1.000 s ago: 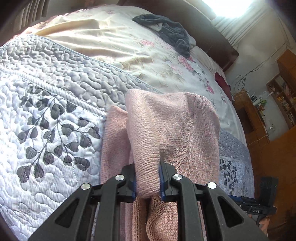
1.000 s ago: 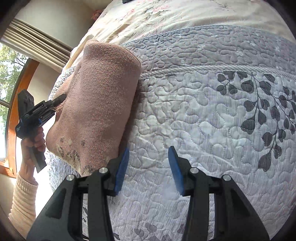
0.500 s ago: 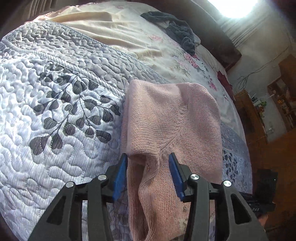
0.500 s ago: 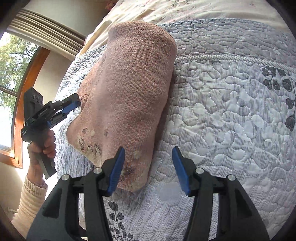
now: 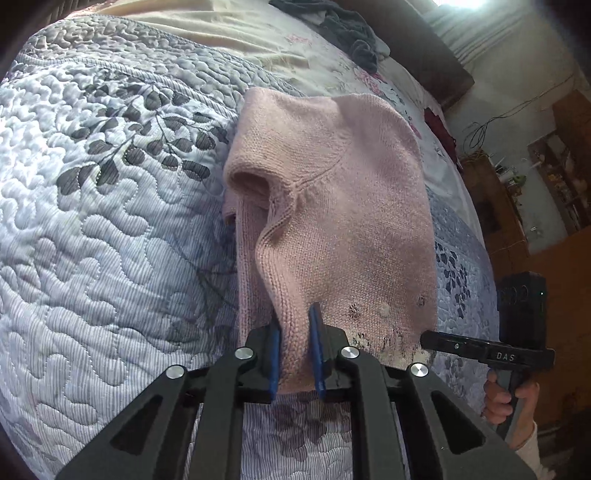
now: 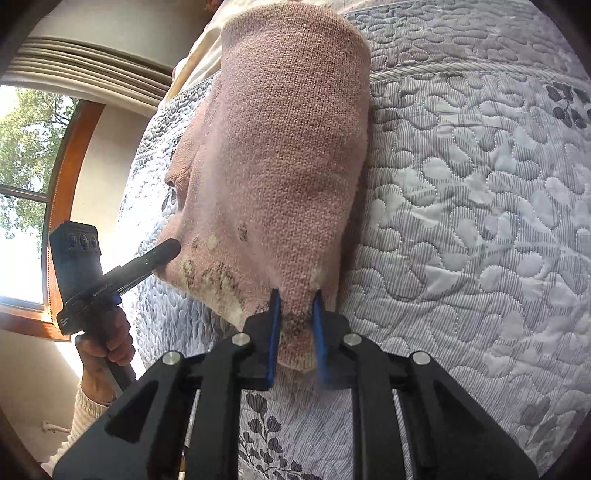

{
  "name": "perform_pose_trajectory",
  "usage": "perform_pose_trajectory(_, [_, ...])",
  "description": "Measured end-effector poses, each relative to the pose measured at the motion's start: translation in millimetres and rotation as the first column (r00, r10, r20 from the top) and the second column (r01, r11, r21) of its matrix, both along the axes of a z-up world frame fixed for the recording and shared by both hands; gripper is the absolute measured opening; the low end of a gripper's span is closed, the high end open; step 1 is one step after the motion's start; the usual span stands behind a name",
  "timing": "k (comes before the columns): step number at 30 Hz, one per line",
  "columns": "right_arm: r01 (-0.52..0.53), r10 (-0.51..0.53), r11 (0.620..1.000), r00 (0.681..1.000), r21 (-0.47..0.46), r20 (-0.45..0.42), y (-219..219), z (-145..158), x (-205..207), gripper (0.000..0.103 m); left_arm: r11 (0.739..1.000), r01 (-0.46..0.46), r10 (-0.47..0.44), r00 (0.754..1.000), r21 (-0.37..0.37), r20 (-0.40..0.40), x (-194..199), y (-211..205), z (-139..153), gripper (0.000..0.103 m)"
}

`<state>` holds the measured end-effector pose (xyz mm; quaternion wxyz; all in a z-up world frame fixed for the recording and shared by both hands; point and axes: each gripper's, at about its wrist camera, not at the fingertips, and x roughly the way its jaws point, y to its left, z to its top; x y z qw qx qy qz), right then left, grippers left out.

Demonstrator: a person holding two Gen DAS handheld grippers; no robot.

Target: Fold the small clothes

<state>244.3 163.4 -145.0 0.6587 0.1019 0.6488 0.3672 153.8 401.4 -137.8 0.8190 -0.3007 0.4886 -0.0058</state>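
I have both grippers on the near edge of the pink knit sweater [image 5: 332, 192], which lies on the grey quilted bedspread [image 5: 110, 229], already folded lengthwise into a narrow strip running away from me. Left gripper [image 5: 294, 354]: blue pads pinched onto a raised ridge of knit at the near left corner. Right gripper [image 6: 295, 338]: pads pressed in on the near right corner, by the speckled pattern along the hem. Both read as clamped on fabric, not gaping.

Status as I judge it: side folds done, since the sleeve seam [image 5: 314, 177] shows on top and the outline is roughly rectangular. Left to do: the crosswise fold, near end carried to the far end, then flatten. One loose loop of knit near the left side stands up open, so the stack isn't flat yet; I'd expect to smooth it after.

Fisheye warps the far end, so I can't tell whether that edge lies square.

A dark garment [image 5: 347, 33] sits well apart at the head of the bed, possibly next in the queue.
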Motion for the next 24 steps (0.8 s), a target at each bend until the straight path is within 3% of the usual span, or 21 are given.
perform_pose_trajectory(5, [-0.008,0.007,0.999,1.000,-0.053,-0.014,5,-22,-4,0.015,0.996,0.033,-0.028,0.998,0.084,-0.057,1,-9,-20,0.014])
perform_pose_trajectory(9, [-0.013,0.012,0.999,1.000,-0.046,-0.023,3,-23,0,0.018,0.995,0.035,-0.030,0.998,0.088,-0.059,2,-9,-15,0.018])
perform_pose_trajectory(11, [-0.021,0.021,0.999,1.000,-0.046,-0.004,-1,-15,2,0.026,0.995,0.041,-0.036,0.997,0.087,-0.063,5,-8,-6,0.036])
perform_pose_trajectory(12, [-0.018,0.019,0.999,1.000,-0.038,0.011,-3,-10,4,0.027,0.995,0.035,-0.030,0.998,0.093,-0.056,8,-7,1,0.057])
perform_pose_trajectory(13, [-0.017,0.017,1.000,1.000,-0.025,0.023,-4,-5,6,0.030,0.994,0.026,-0.022,0.999,0.107,-0.043,9,-4,7,0.071])
perform_pose_trajectory(14, [-0.011,0.011,1.000,0.999,-0.012,0.033,-6,0,9,0.033,0.993,0.018,-0.015,1.000,0.119,-0.027,12,0,12,0.073])
perform_pose_trajectory(16, [0.012,-0.012,1.000,0.999,0.007,0.049,-8,8,18,0.052,0.992,-0.003,0.006,1.000,0.126,-0.023,21,11,15,0.078])
perform_pose_trajectory(24, [0.048,-0.050,0.997,0.998,0.062,0.026,-6,6,51,0.066,0.996,-0.079,0.078,0.996,-0.037,-0.036,60,53,-13,0.078])
